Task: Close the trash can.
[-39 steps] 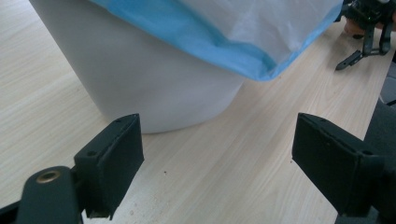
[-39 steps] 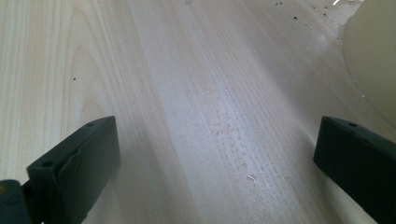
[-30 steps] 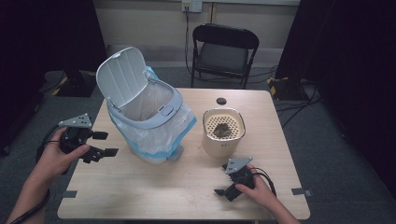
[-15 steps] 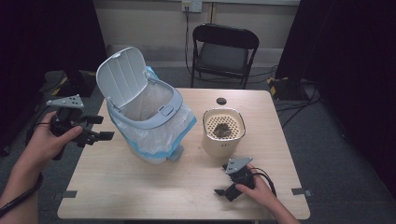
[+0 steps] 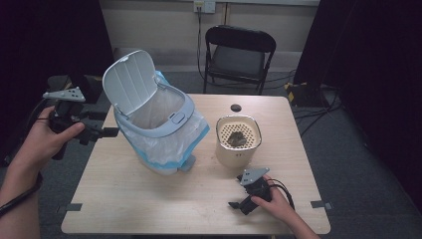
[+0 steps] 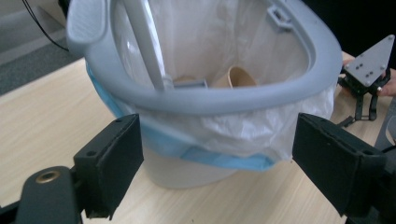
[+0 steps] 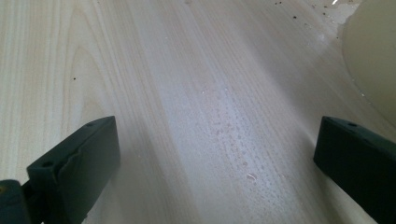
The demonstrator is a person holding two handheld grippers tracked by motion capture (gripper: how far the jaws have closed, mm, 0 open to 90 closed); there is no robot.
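Inside, the left claw [image 6: 215, 172] view shows a cup [image 6: 240, 77] in the bin [image 5: 159, 127]; both claws gape empty, right claw [image 5: 238, 205] at five o'clock on the desk [image 5: 149, 199].

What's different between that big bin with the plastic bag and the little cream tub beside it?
The bin is larger and leans over; the cream tub is smaller and stands upright. The bin has a grey rim, a raised lid and a white bag with blue trim; the tub has a perforated top with something dark on it. Both stand on the table.

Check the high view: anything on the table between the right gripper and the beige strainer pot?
Nothing. In the high view, bare wood separates the right gripper from the beige strainer pot.
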